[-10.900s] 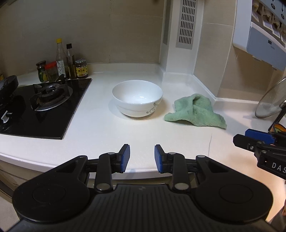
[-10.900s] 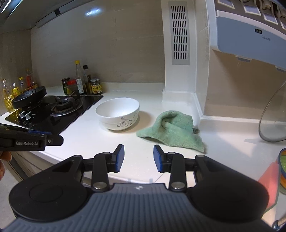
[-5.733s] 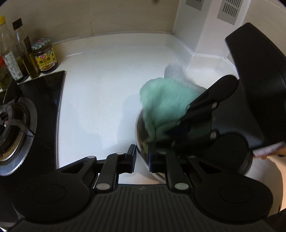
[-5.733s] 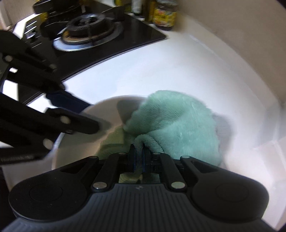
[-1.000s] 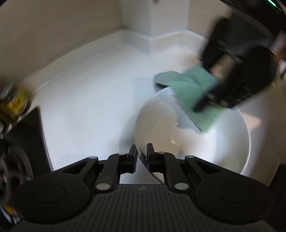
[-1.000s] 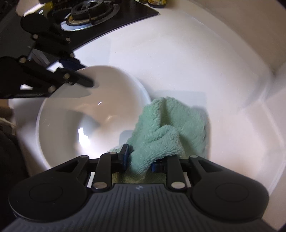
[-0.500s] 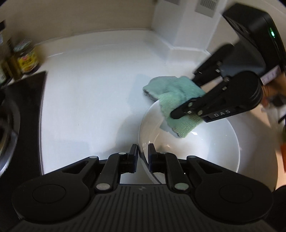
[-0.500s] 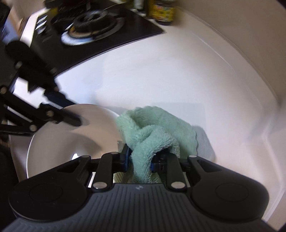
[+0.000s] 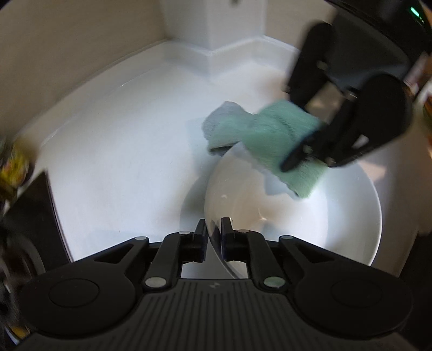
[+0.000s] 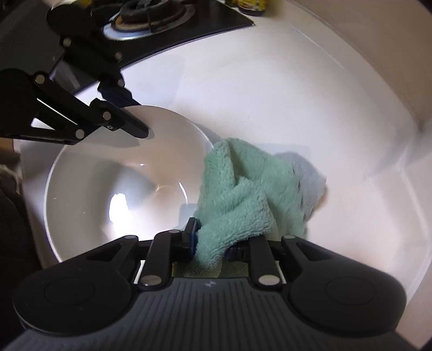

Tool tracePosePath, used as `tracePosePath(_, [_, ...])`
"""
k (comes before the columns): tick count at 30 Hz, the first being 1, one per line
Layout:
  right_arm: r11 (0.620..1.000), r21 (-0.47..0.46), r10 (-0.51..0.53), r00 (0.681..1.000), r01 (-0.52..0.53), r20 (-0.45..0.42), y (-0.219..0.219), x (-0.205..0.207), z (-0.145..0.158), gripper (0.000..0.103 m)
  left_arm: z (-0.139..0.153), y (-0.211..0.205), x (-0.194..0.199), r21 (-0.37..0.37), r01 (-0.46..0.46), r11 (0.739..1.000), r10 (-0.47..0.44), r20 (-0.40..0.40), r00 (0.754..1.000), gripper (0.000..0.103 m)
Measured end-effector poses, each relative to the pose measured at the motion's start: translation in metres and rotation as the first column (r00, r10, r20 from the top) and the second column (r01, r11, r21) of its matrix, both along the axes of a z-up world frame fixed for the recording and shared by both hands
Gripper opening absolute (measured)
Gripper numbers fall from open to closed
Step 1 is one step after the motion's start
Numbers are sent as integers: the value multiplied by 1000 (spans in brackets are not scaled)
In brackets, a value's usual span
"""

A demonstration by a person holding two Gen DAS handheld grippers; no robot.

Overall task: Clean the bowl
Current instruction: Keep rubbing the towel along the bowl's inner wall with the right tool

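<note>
A white bowl [image 9: 310, 224] sits on the white counter. My left gripper [image 9: 214, 232] is shut on the bowl's near rim, one finger inside and one outside. It shows from the far side in the right wrist view [image 10: 129, 118]. My right gripper [image 10: 210, 243] is shut on a green cloth [image 10: 243, 194]. The cloth drapes over the bowl's [image 10: 108, 194] right rim, part inside and part on the counter. In the left wrist view the cloth [image 9: 270, 137] lies over the bowl's far rim under the right gripper [image 9: 305, 159].
A black gas hob [image 10: 162, 19] with a burner lies beyond the bowl, and its corner shows at the left [image 9: 35, 216]. Jars [image 10: 251, 5] stand at the hob's back. The counter [image 9: 121, 135] meets the tiled wall and a white column [image 9: 216, 27].
The right gripper has moved the cloth along the bowl's rim, and more of the bowl's inside shows in its view. The left gripper keeps its hold on the rim.
</note>
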State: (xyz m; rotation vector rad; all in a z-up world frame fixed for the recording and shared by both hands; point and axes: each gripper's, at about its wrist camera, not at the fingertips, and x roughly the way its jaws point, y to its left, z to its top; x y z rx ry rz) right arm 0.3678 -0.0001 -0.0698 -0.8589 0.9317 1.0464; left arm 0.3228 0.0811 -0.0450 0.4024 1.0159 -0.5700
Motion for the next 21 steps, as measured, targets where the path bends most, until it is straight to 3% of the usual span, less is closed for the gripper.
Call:
tracePosePath(2, [999, -4, 34, 999, -34, 26, 14, 4, 0, 16, -1, 0, 1, -2, 10, 1000, -10, 0, 1000, 9])
tracePosePath(5, [999, -2, 46, 999, -46, 22, 24, 8, 0, 16, -2, 5, 0, -37, -48, 998, 48, -7, 999, 9])
tracePosePath(8, [999, 37, 6, 1000, -6, -5, 19, 15, 0, 15, -2, 14, -11, -93, -183, 979, 181, -36, 983, 11])
tracePosePath(10, [997, 69, -33, 999, 35, -25, 6, 16, 0, 15, -4, 23, -21, -148, -306, 941, 298, -72, 952, 15])
tracePosePath(14, [986, 117, -117, 992, 120, -36, -9, 11, -5, 15, -11, 35, -34, -227, -441, 868, 419, -142, 897, 22])
tracePosePath(16, [984, 118, -132, 991, 133, -24, -12, 3, -8, 15, -11, 34, -33, -221, -425, 878, 406, -128, 905, 20])
tracePosePath(17, [986, 110, -127, 992, 128, -19, -12, 0, -9, 15, -10, 32, -32, -211, -402, 891, 386, -116, 915, 11])
tracePosePath(18, [987, 104, -120, 993, 121, -20, -13, -2, -9, 15, -9, 28, -30, -187, -356, 916, 344, -94, 934, 7])
tracePosePath(21, [994, 75, -74, 995, 79, -65, -15, -3, -6, 15, -5, 18, -24, -103, -230, 968, 226, -51, 973, 7])
